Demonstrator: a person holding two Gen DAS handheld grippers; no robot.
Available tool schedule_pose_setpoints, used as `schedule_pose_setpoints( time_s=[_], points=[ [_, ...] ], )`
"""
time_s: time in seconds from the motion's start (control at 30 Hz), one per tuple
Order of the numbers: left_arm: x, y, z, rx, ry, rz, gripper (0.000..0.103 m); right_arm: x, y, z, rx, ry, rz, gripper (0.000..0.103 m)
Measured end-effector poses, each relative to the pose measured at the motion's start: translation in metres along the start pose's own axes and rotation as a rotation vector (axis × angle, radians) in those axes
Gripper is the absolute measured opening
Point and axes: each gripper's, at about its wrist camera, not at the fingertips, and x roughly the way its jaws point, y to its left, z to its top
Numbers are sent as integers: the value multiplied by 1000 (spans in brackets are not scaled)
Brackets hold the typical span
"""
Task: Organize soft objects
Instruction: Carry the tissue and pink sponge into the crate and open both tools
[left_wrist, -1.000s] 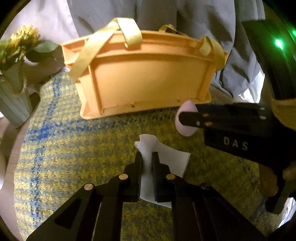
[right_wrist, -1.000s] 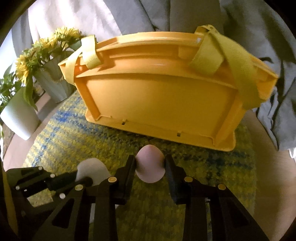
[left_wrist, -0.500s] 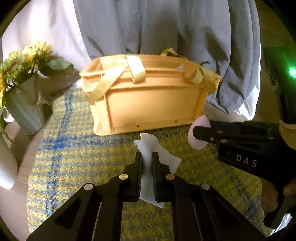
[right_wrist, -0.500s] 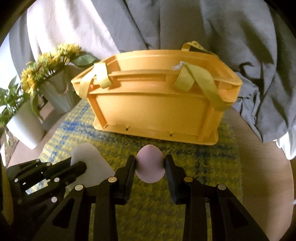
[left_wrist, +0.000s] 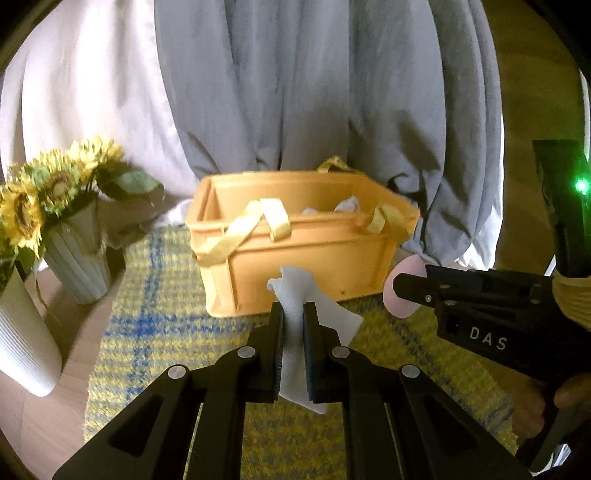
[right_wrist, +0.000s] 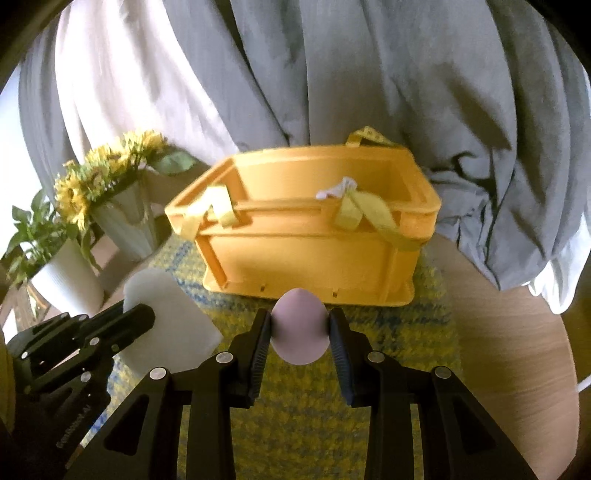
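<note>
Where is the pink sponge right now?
The pink egg-shaped sponge is clamped in the right tool, above the yellow-blue mat, just before the orange crate.

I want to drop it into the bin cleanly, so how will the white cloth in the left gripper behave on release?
The white cloth is probably floppy: it crumples above the left gripper and a flap hangs loose beside the fingers. It looks thin and light, so it may flutter or catch the orange crate rim or its straps rather than fall straight.
</note>
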Motion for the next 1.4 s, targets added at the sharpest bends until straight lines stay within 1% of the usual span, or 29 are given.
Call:
schedule_pose_setpoints(
  time_s=[0.2,0.43,0.8,0.93,1.2,1.4],
  points=[
    [-18,-3,13,3,-60,4,11,-23,0,9,17,-65,-9,33],
    [-36,-4,29,11,-135,16,11,-49,2,24,21,-160,-19,33],
    [-56,1,56,23,-247,46,11,-73,7,46,35,-287,-15,33],
    [-60,4,65,19,-279,54,11,-80,10,54,37,-332,-14,34],
    [-62,5,82,36,-342,65,11,-88,10,69,41,-389,-6,34],
    [-54,8,93,46,-363,70,11,-90,7,82,43,-425,-19,34]
  ],
)
